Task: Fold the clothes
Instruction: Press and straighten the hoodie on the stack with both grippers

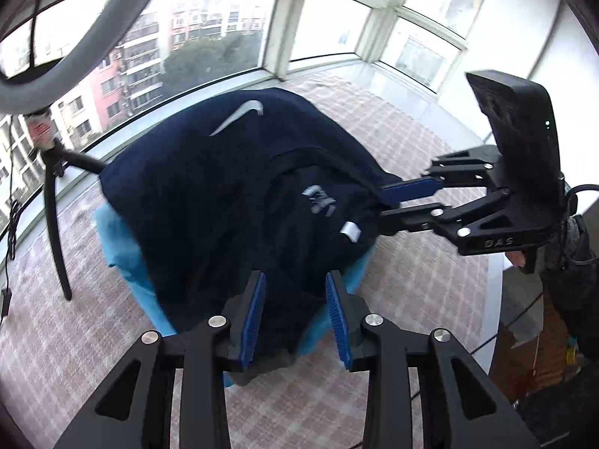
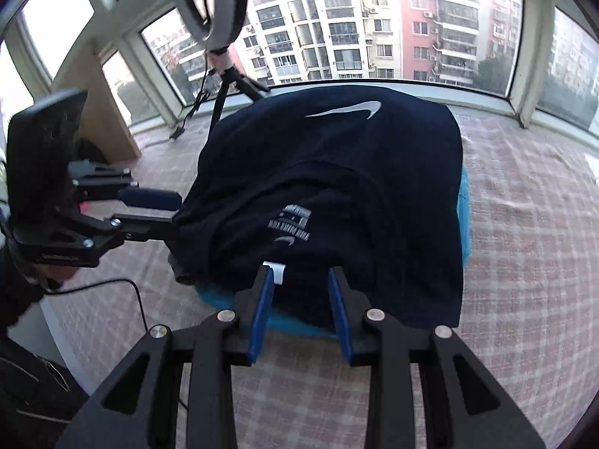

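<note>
A navy shirt [image 1: 194, 187] [image 2: 355, 172] with a white swoosh lies heaped on the checked table, its neck label facing me. It covers a light blue garment [image 1: 119, 247] [image 2: 217, 295]. My left gripper [image 1: 295, 280] [image 2: 176, 209] pinches the shirt's near left edge, and the cloth is drawn to a point at its tips. My right gripper [image 2: 299, 275] [image 1: 385, 204] holds the near right edge beside the white tag [image 2: 275, 273]. Thick cloth keeps both pairs of blue pads partly apart.
A pink checked tablecloth [image 1: 411, 142] [image 2: 524, 224] covers the table, whose edge [image 1: 494, 299] runs on the right. A ring light on a black tripod [image 1: 56, 205] [image 2: 221, 101] stands at the far left by the windows. A wooden cabinet [image 2: 108, 123] is beyond it.
</note>
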`<state>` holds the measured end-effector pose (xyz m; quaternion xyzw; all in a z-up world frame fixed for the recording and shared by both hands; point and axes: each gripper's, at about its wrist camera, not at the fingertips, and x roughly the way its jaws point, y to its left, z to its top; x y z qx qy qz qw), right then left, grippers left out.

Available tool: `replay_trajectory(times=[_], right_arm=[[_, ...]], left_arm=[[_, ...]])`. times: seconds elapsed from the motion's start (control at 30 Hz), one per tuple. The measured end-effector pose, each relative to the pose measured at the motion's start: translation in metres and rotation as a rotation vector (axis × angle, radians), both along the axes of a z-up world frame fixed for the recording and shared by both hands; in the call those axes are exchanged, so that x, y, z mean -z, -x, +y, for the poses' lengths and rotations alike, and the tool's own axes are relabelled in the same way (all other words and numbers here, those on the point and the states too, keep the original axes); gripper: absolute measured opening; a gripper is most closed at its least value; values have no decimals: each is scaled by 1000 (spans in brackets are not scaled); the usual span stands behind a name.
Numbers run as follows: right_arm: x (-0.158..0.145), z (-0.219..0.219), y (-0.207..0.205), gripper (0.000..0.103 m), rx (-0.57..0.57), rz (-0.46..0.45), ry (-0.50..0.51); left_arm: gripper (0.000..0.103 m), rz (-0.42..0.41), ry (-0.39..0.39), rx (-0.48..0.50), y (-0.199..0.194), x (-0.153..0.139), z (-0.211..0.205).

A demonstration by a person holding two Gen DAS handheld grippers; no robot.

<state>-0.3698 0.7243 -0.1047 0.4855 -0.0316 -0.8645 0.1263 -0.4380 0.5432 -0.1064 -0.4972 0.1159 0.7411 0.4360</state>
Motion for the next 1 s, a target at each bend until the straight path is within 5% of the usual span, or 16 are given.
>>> replay_trajectory(times=[0.07,0.17,0.33,0.4,0.57,0.67,0.8,0.93,1.0], right_arm=[[6,-8,-3,30,-28,7,-69],[12,9,9,30,21,-23,95],[53,27,20,26,33,-184,23],[42,33,15,25,46,-159,46],[6,26,17,25,57,-14,67],[8,17,36,25,54,23,75],[37,2,60,26,19,-104,-4],[8,11,52,27,21,-27,67],[-11,25,61,42,70,42,67]], left_arm=[[34,-17,9,30,-2,6,12],[34,-43,23,75,-5,16,29],[30,-82,39,146,-10,31,56],[29,-67,-9,137,-8,19,44],[31,65,-98,7,12,-23,10],[31,77,-72,-83,32,-15,-5],[29,-9,-15,-139,49,14,-22],[30,62,-121,-203,50,-16,-47],[30,83,-183,-271,59,-27,-54]])
